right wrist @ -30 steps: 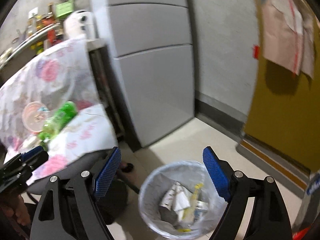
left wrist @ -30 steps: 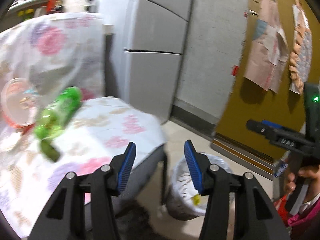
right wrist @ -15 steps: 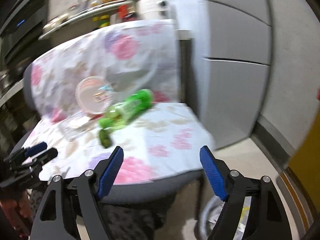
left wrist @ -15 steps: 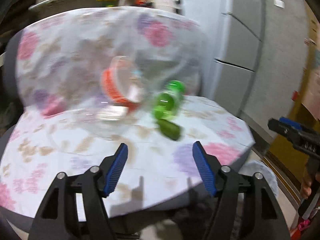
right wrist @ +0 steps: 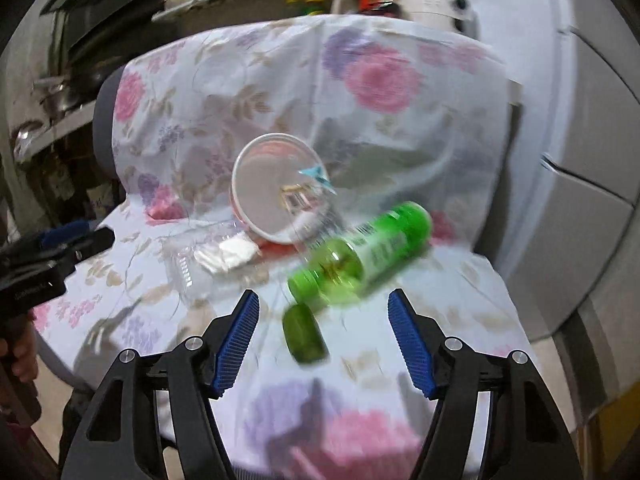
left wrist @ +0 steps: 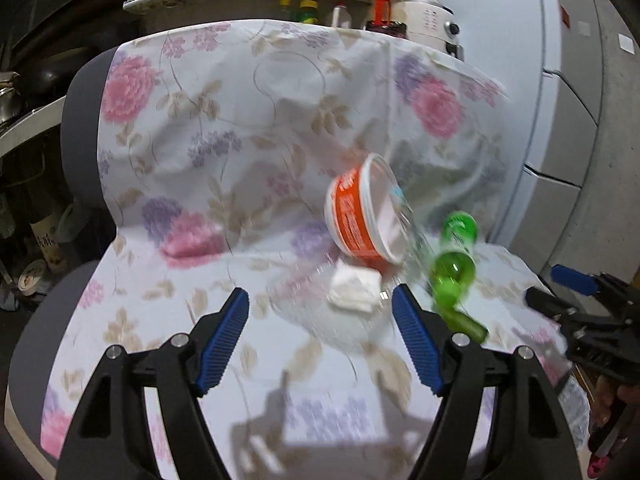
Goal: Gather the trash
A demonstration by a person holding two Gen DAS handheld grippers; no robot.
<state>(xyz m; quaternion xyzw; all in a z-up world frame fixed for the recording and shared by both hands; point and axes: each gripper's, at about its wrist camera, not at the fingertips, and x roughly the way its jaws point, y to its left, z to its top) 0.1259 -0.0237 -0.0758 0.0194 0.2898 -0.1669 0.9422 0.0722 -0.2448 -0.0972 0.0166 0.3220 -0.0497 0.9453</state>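
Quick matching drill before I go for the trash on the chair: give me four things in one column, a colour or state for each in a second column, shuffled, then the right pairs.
Things:
1. bottle
2. tub
3. tissue
4. right gripper

States:
A. white, crumpled, on the seat
B. open, nothing between its pads
C. orange-sided, tipped with its mouth sideways
D. green, lying on its side

Pairs: 1-D, 2-C, 3-A, 4-B

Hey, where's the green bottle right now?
The green bottle lies on its side on the flower-print chair cover, right of the orange tub, ahead of the open right gripper.
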